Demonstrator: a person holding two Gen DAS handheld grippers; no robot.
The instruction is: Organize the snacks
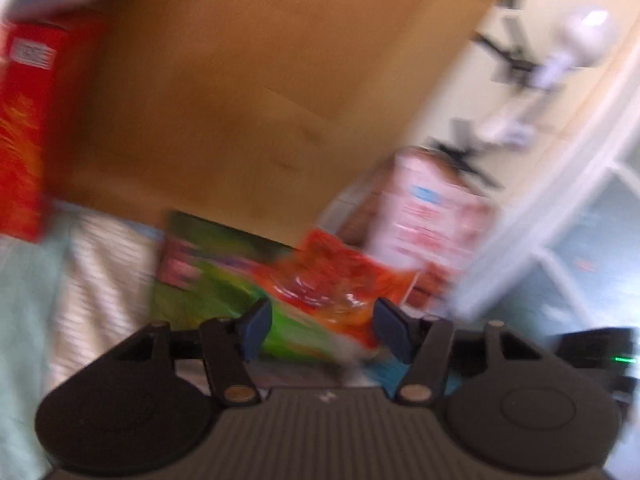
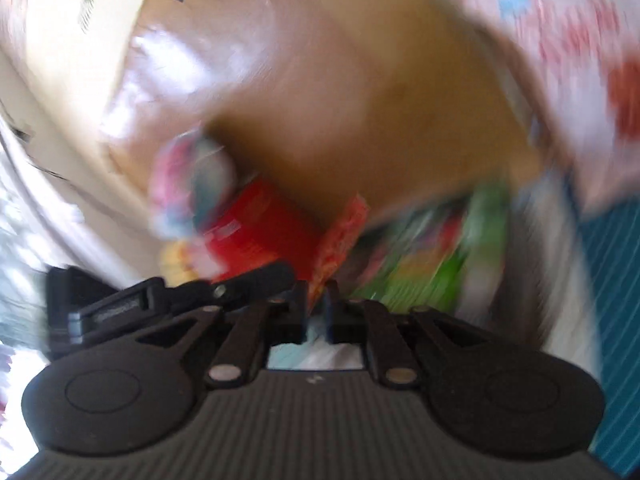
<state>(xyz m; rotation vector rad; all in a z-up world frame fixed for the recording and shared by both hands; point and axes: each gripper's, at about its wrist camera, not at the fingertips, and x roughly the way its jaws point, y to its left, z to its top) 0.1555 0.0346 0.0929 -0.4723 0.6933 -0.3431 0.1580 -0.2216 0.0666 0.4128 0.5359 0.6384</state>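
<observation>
Cream walls and a white-framed window [image 1: 580, 200] blur past behind a big brown cardboard box [image 1: 248, 92] that stands on pale striped bedding [image 1: 100, 264]; both views are smeared.

From the left wrist view, the left gripper [image 1: 322, 330] has its blue-padded fingers [image 1: 256, 326] set moderately apart, with nothing pressed between them. Just ahead of its tips lies an orange-red crinkly snack bag [image 1: 332, 276], overlapping a flat green snack packet [image 1: 208, 276] that sits slightly to the gripper's left. Farther ahead and to the right stands a pink-and-white printed carton [image 1: 432, 216], leaning against the box side. At the far left edge a tall red carton [image 1: 22, 128] stands upright beside the box.

From the right wrist view, the right gripper [image 2: 318, 308] has its jaws narrow — a thin orange-red snack sachet [image 2: 340, 244] rises on edge from the slit between them, though whether the pads actually press it cannot be told through the blur. Ahead and left sits a red carton [image 2: 256, 228] with a pink-and-teal round packet [image 2: 192, 184] above it; ahead and right lies the green packet [image 2: 440, 264]. A black gripper part [image 2: 120, 304] shows at the left.
</observation>
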